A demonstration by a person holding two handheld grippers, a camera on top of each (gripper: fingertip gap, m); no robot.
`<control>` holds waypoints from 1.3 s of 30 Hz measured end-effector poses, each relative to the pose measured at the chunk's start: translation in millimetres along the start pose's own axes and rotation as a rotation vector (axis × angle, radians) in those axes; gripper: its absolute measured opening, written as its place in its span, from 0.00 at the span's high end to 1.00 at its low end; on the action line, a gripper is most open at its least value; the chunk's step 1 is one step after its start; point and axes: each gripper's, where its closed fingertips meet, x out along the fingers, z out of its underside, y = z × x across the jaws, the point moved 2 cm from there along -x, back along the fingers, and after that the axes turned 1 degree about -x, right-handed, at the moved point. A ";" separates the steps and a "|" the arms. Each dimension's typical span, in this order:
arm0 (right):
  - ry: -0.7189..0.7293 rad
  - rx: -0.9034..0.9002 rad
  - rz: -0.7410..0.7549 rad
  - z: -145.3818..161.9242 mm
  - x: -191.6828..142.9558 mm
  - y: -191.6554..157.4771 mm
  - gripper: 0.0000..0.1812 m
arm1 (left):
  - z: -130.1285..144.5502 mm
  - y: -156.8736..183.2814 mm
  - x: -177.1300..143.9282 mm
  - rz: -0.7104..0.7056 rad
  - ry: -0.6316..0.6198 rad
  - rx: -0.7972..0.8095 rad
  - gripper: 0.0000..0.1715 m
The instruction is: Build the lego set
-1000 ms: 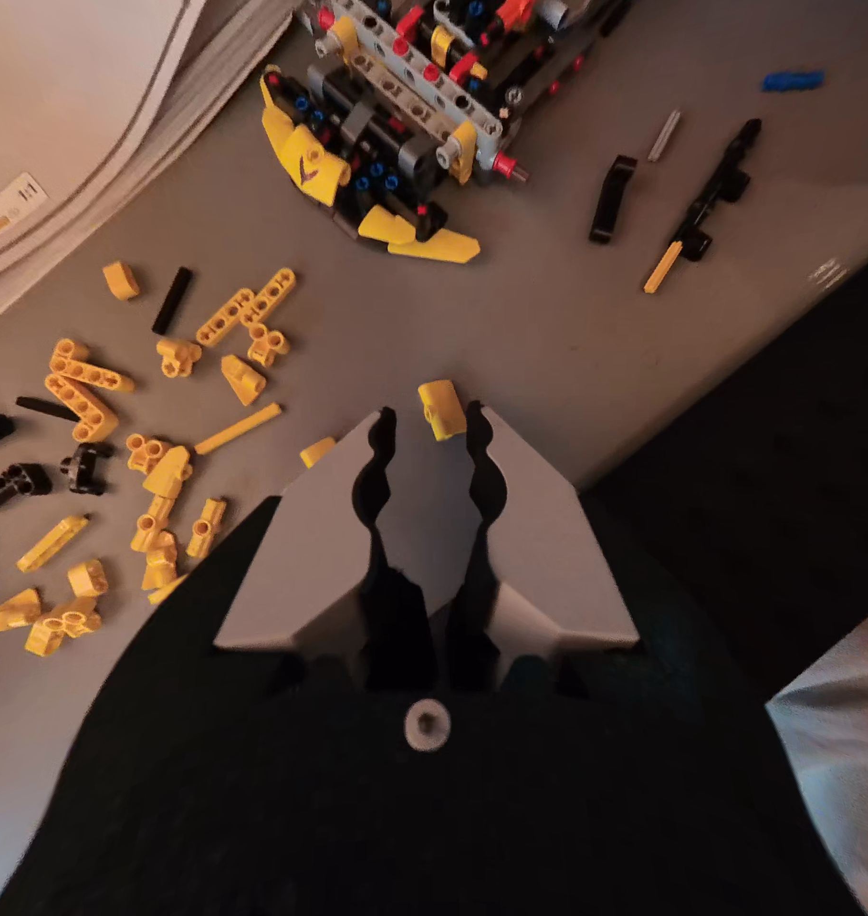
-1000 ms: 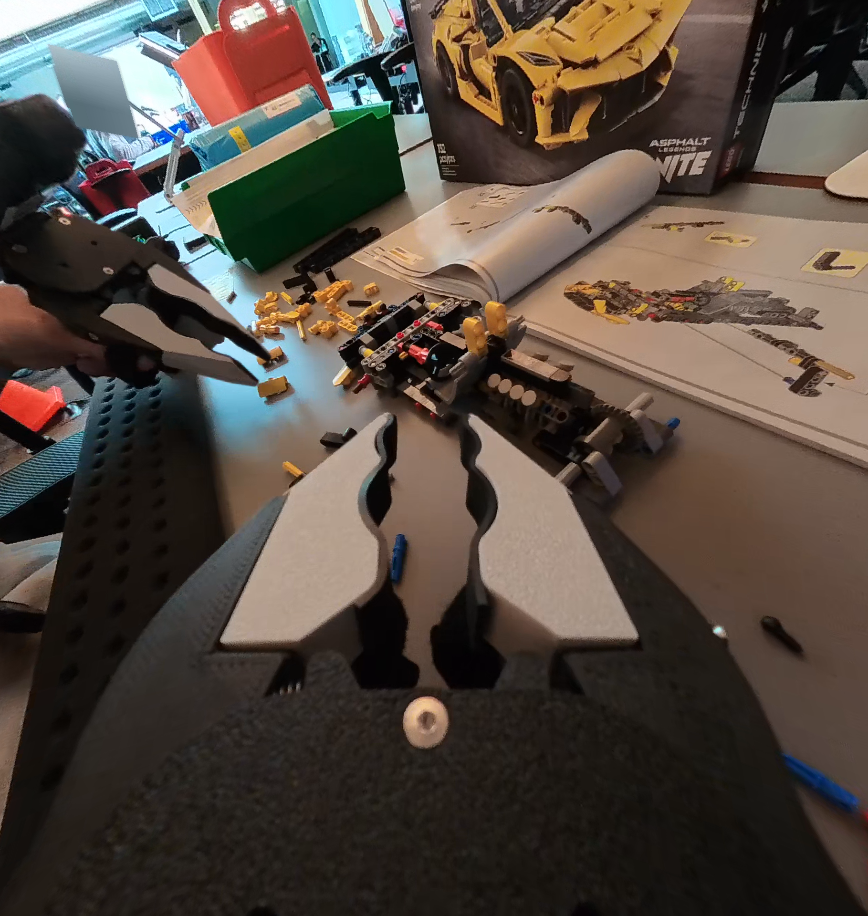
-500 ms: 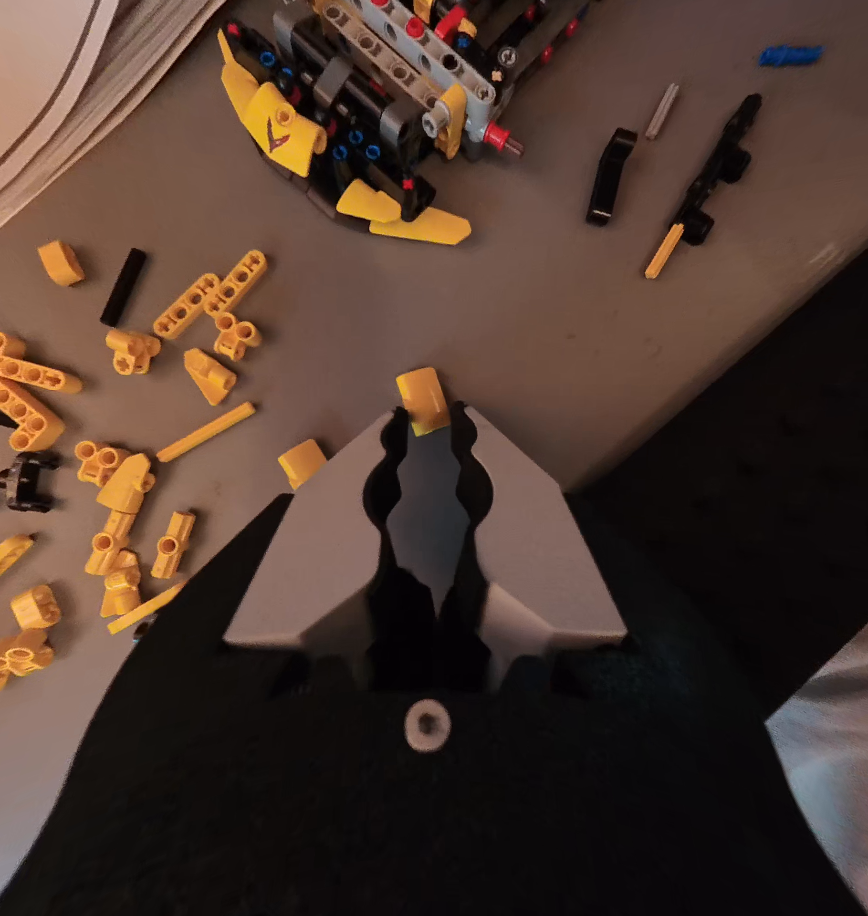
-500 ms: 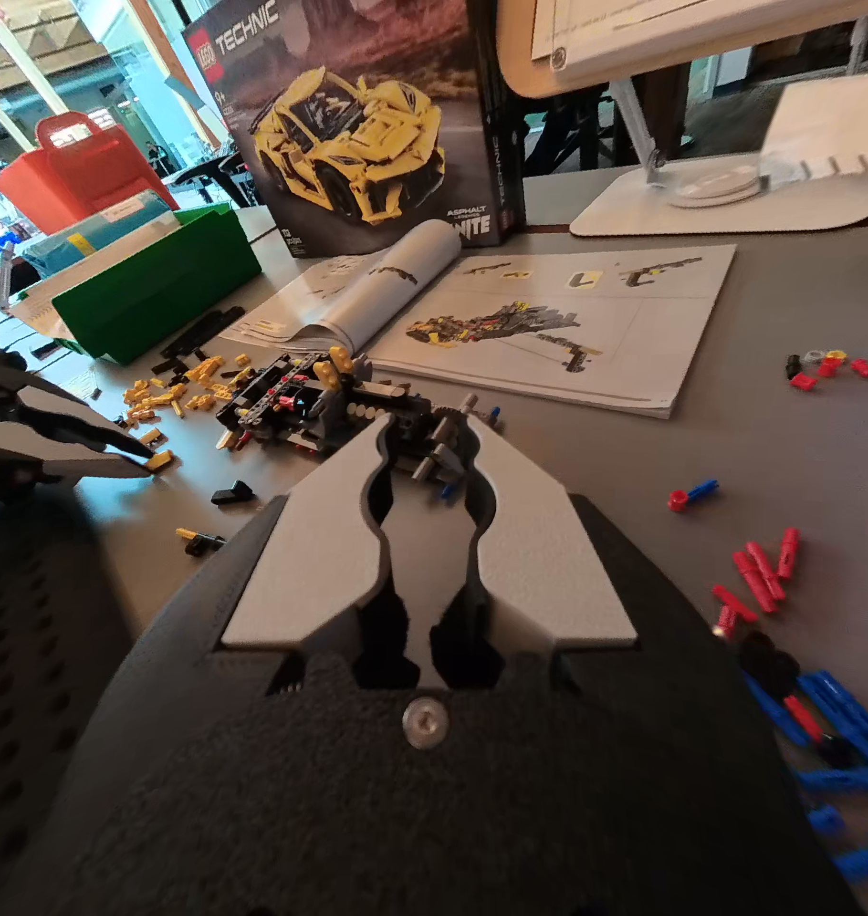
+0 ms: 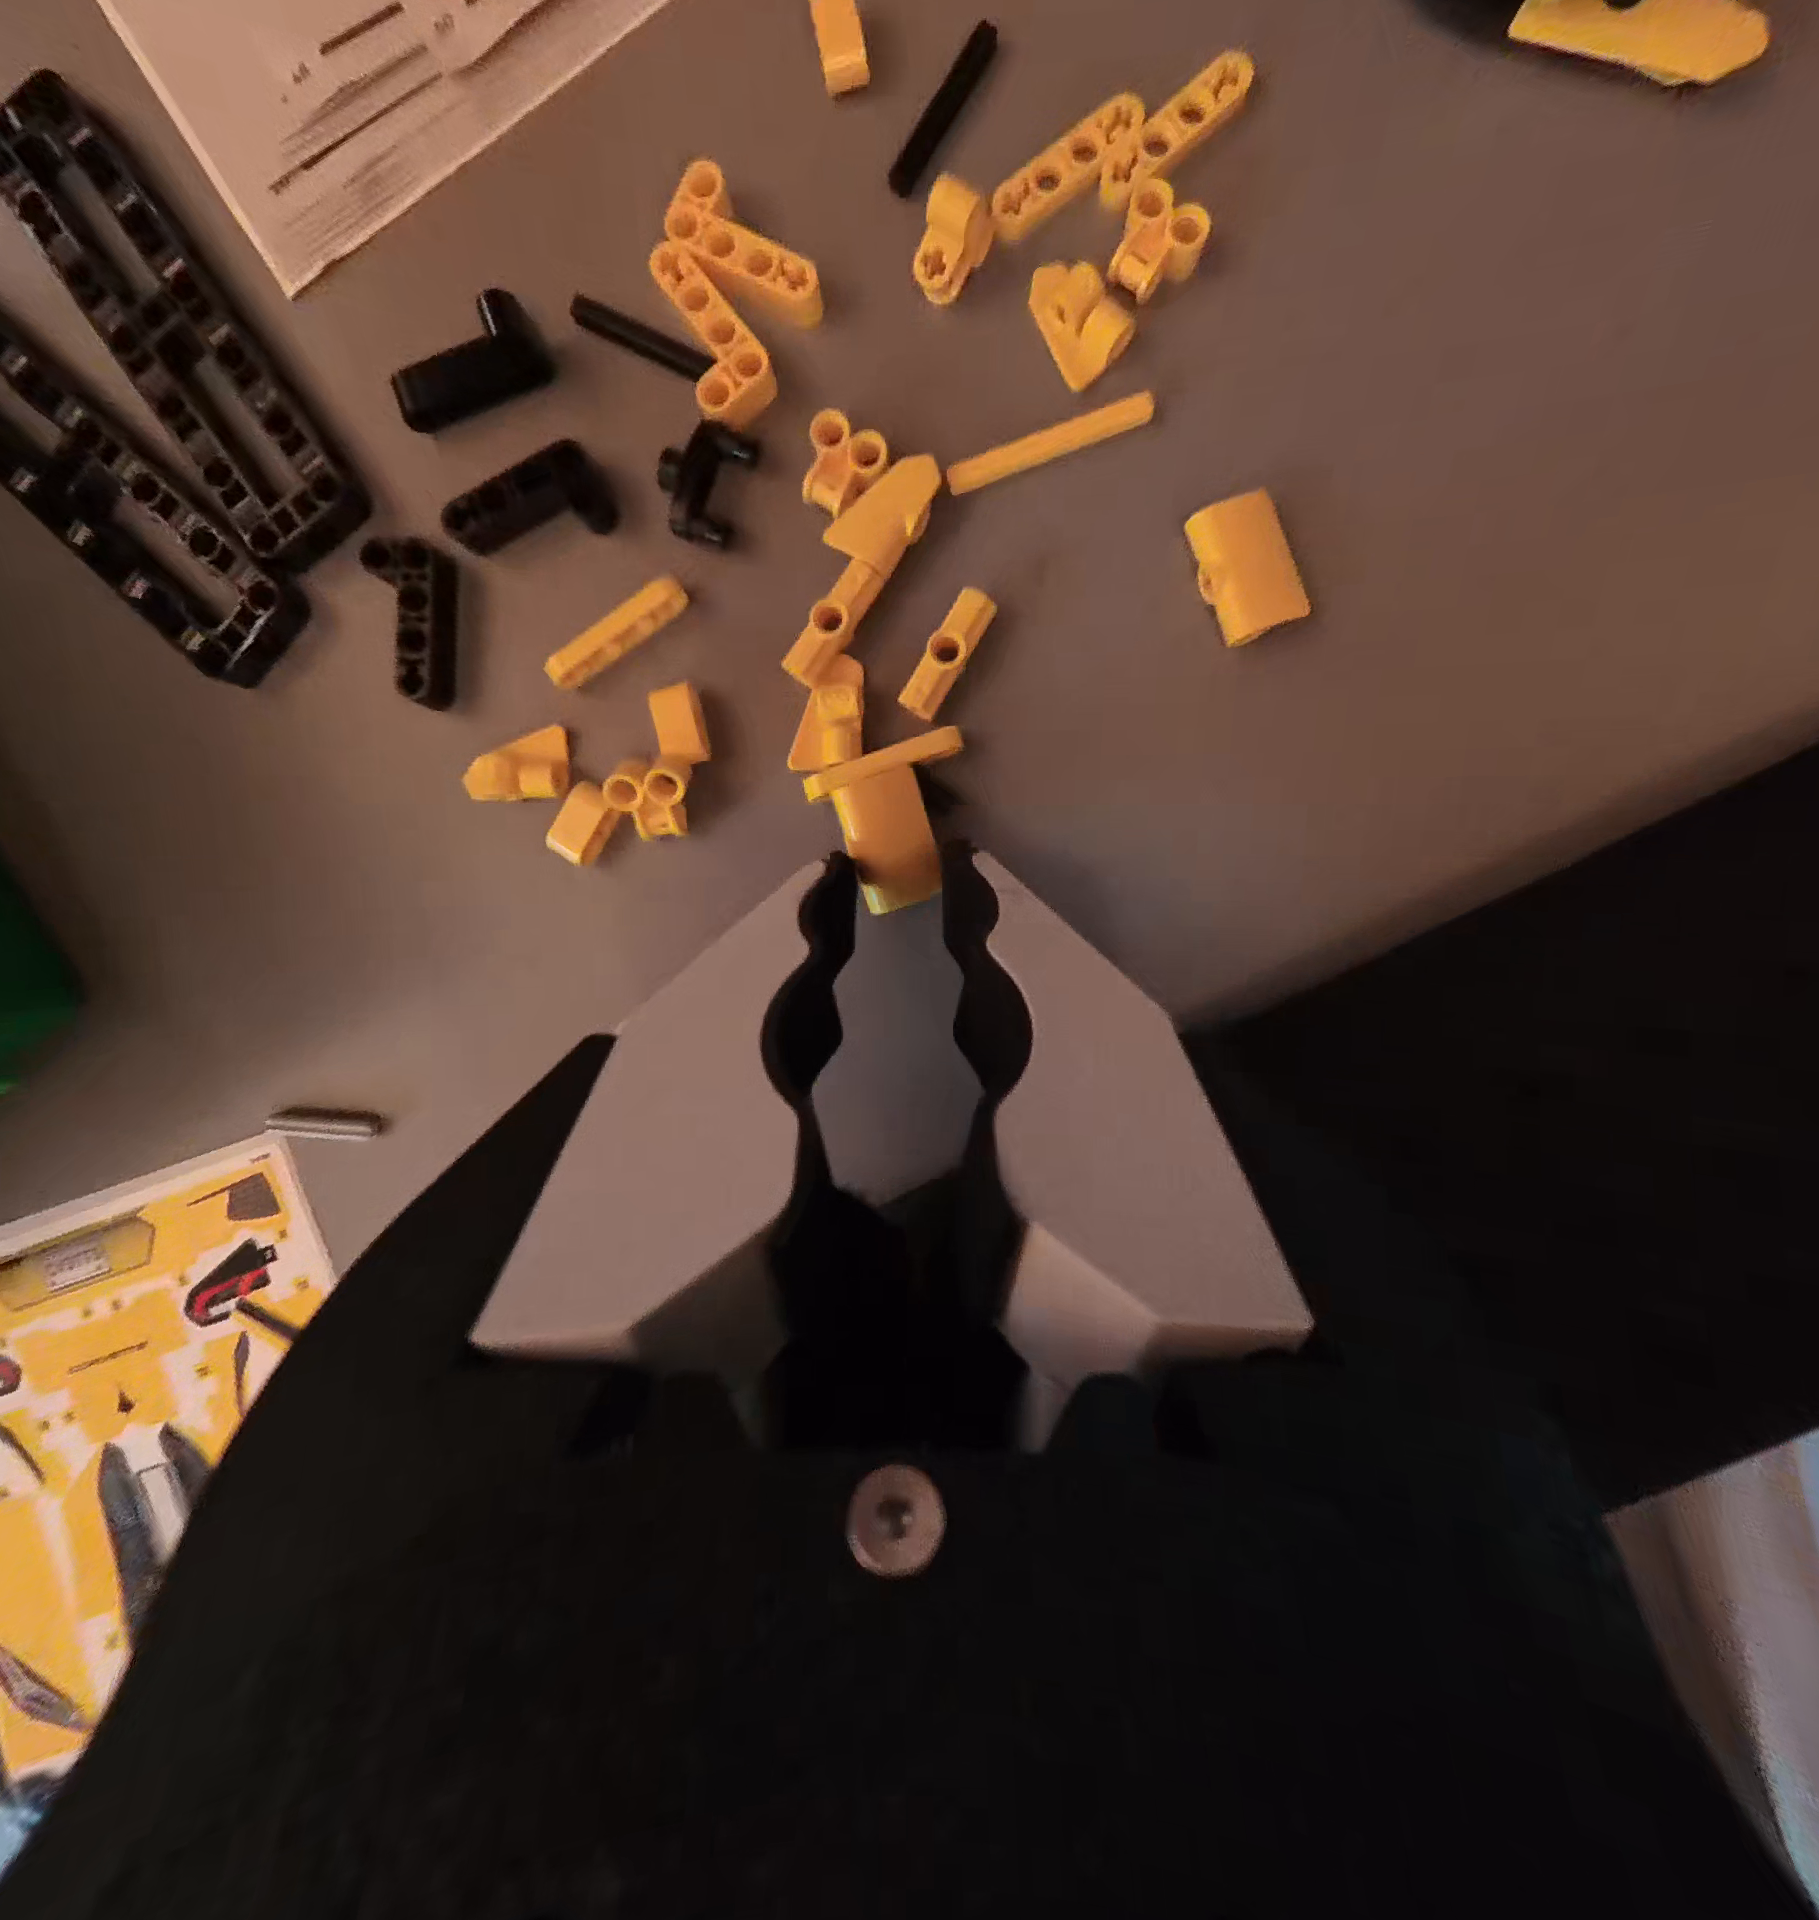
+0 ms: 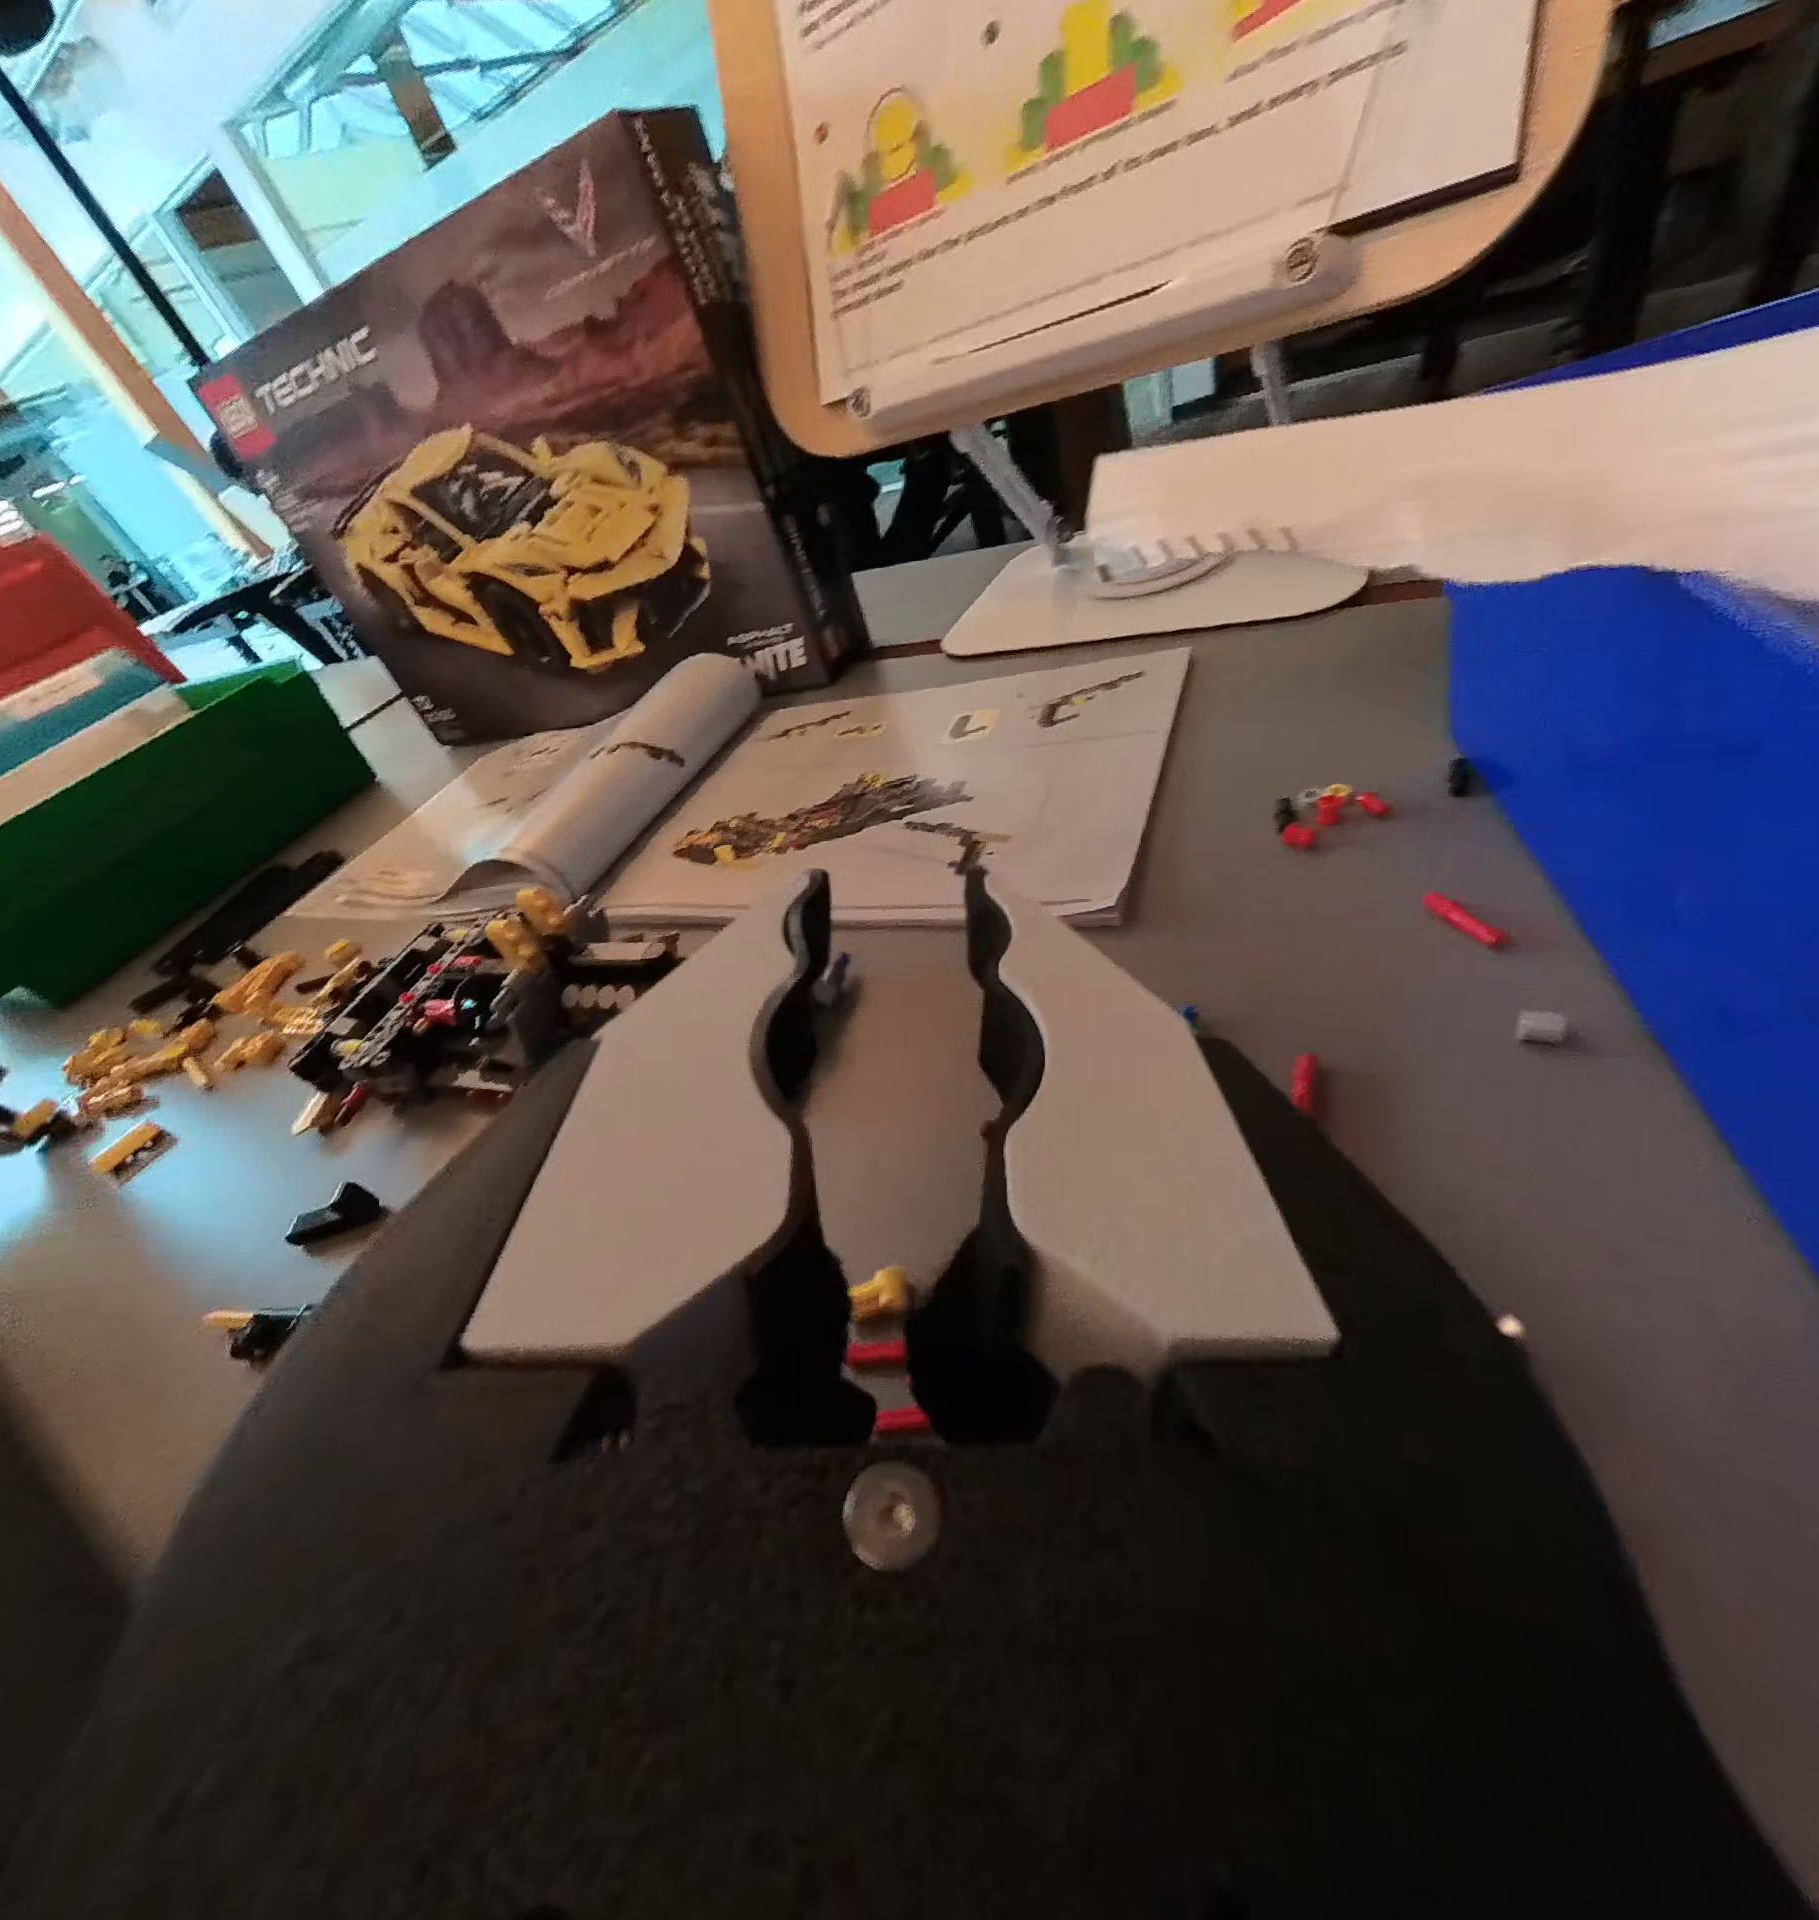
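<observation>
Yellow curved panel piece (image 5: 889,836) now pinched in left gripper (image 5: 892,868), carried over yellow parts pile (image 5: 832,623); right gripper (image 6: 897,904) fingers spread, empty.

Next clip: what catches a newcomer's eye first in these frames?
The left gripper pinches a small yellow piece at its fingertips above scattered yellow parts. In the right wrist view, the half-built car sits left of the open right gripper, with the set's box behind.
</observation>
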 end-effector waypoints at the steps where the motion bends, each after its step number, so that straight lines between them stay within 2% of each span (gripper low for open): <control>1: 0.006 0.003 0.012 -0.6 -1.6 1.9 0.86 | -0.9 1.2 1.9 0.009 0.004 0.000 0.92; 9: -0.015 -0.008 0.037 2.7 -5.3 3.6 0.86 | -8.9 -2.6 11.9 0.007 0.023 0.020 0.92; 16: -0.037 -0.011 0.031 5.9 -10.0 -0.9 0.86 | -18.2 -9.0 4.2 -0.053 0.066 -0.005 0.82; 19: -0.079 -0.055 0.018 14.7 -10.2 -10.8 0.86 | -40.5 -6.1 -9.5 -0.062 0.161 -0.007 0.79; 22: -0.102 -0.111 0.015 18.3 -7.6 -16.0 0.86 | -78.0 7.1 -13.9 0.024 0.320 -0.031 0.78; 25: -0.128 -0.123 0.003 22.3 -2.8 -15.8 0.85 | -118.7 26.7 -3.3 0.162 0.436 -0.048 0.77; 30: -0.147 -0.097 -0.014 26.3 -0.7 -14.1 0.86 | -171.4 44.4 27.4 0.228 0.554 -0.039 0.79; 34: -0.155 -0.073 -0.035 27.6 1.5 -14.1 0.86 | -179.3 51.7 41.3 0.243 0.588 -0.050 0.81; 37: -0.177 -0.075 -0.046 29.9 5.9 -13.9 0.86 | -180.3 38.4 35.7 0.182 0.636 -0.057 0.83; 39: -0.178 -0.092 -0.041 28.7 8.3 -12.7 0.87 | -177.9 34.6 35.7 0.219 0.635 -0.105 0.83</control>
